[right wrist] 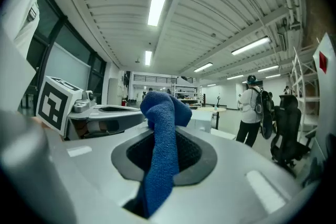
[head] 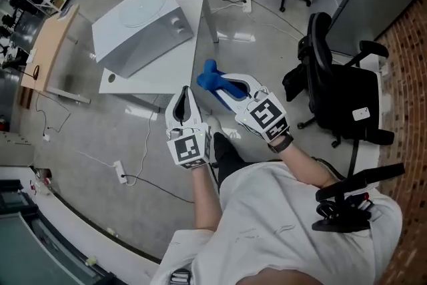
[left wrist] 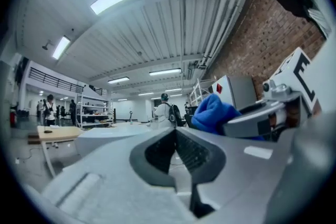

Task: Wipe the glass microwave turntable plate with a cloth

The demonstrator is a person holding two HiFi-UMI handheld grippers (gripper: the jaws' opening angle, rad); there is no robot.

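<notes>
The cloth (head: 212, 79) is deep blue with a coarse looped weave, gathered into a narrow band. In the right gripper view it (right wrist: 160, 149) runs from the throat of the right tongs (right wrist: 164, 136) up to a bunched knob past their tips. The right tongs (head: 220, 83) are clenched on it. Its long axis lies along those tongs, the knobbed free end pointing toward the white box (head: 143, 27) on the tabletop (head: 181, 65). The cloth is held in the air over the floor, on the person's side of the box and well apart from it. The left tongs (head: 186, 93) are beside the cloth, farther from the box, pressed together on nothing (left wrist: 176, 136).
</notes>
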